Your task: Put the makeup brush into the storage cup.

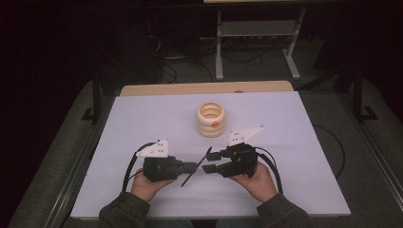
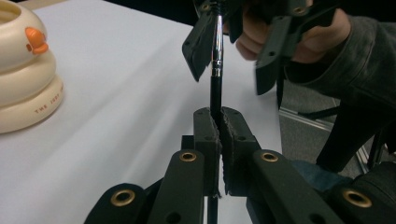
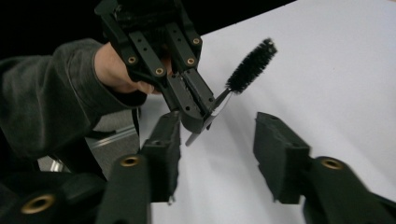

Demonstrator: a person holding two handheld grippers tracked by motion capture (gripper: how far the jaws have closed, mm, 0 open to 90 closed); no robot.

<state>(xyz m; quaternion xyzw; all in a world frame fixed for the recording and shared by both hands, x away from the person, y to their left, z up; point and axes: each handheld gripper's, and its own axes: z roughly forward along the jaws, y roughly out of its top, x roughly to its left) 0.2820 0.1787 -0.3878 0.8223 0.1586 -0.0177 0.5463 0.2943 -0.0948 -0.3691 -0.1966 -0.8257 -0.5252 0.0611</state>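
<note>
1. The left gripper (image 1: pixel 189 167) is clenched on a thin brush (image 1: pixel 196 166), its pads pinching the stem partway along so that both ends stick out past the jaws.
2. In the high view the brush lies on a slant between the two hands: its near end points down-left toward the table (image 1: pixel 142 118), and its far end rises up-right toward the right gripper (image 1: pixel 209 163).
3. In the right gripper view the bristle head (image 3: pixel 251 66) stands up and to the right of the left gripper's jaws, and the bare stem end pokes out below them, between the right gripper's own jaws.
4. The right gripper is released: its jaws stand apart with white table showing between them, and nothing is pressed by its pads.
5. In my judgement the coming move turns on the stem's axis running across the right gripper's gap, so a close there would take it crosswise.
6. The cream ringed holder (image 1: pixel 211 119) with its small orange duck (image 1: pixel 215 124) stands farther back, well apart from both grippers, slightly right of the left hand.
</note>
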